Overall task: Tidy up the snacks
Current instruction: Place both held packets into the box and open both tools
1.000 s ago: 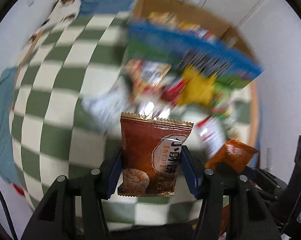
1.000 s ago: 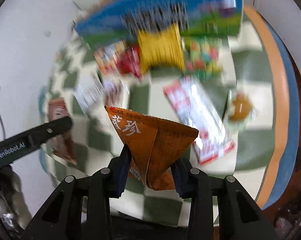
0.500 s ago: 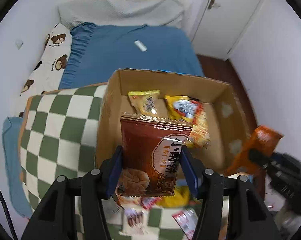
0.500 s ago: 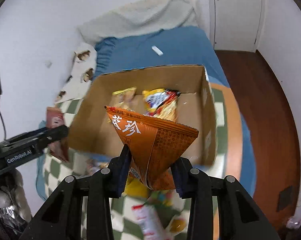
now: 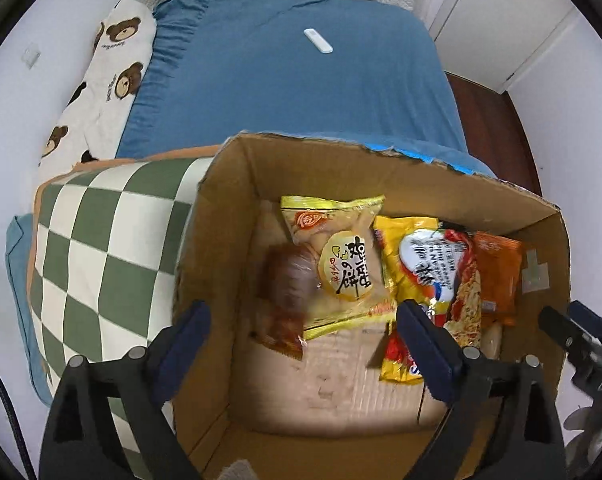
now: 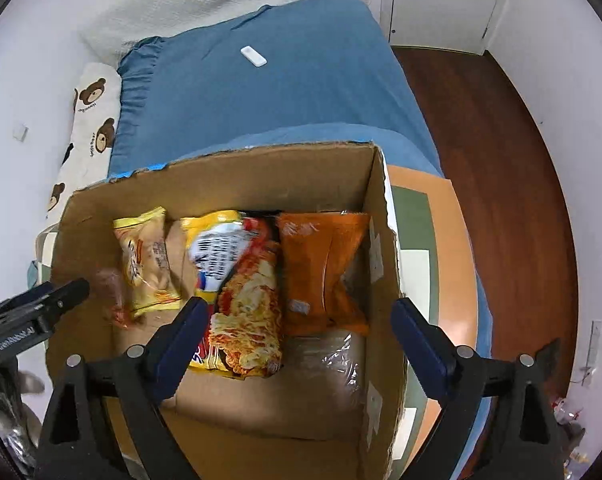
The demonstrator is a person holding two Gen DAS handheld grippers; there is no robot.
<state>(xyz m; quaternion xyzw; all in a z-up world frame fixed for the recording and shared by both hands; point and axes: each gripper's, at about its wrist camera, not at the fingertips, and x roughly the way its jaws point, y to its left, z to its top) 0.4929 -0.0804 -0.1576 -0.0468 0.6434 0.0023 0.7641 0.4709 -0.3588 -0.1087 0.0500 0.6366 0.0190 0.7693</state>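
Note:
An open cardboard box [image 5: 229, 208] [image 6: 261, 184] stands on the green checked cloth [image 5: 101, 240]. My left gripper [image 5: 305, 332] hangs over it, its jaws opening with nothing gripped. Below it a brown snack packet [image 5: 287, 300] shows blurred inside the box, beside a yellow packet [image 5: 341, 264]. My right gripper [image 6: 303, 330] is over the box's right half, jaws opening too and holding nothing. The orange packet [image 6: 321, 268] lies below it against the right wall, next to a yellow noodle packet [image 6: 237, 280]. Each gripper shows at the edge of the other's view.
Behind the box is a bed with a blue sheet [image 5: 293, 80], a small white remote [image 5: 318, 40] and a bear-print pillow [image 5: 101, 80]. Dark wooden floor [image 6: 501, 160] runs to the right. White walls and a door close the room.
Both grippers travelled from the snack pile on the checked cloth to above the box. Each then opened, and the brown and orange packets dropped into the box.

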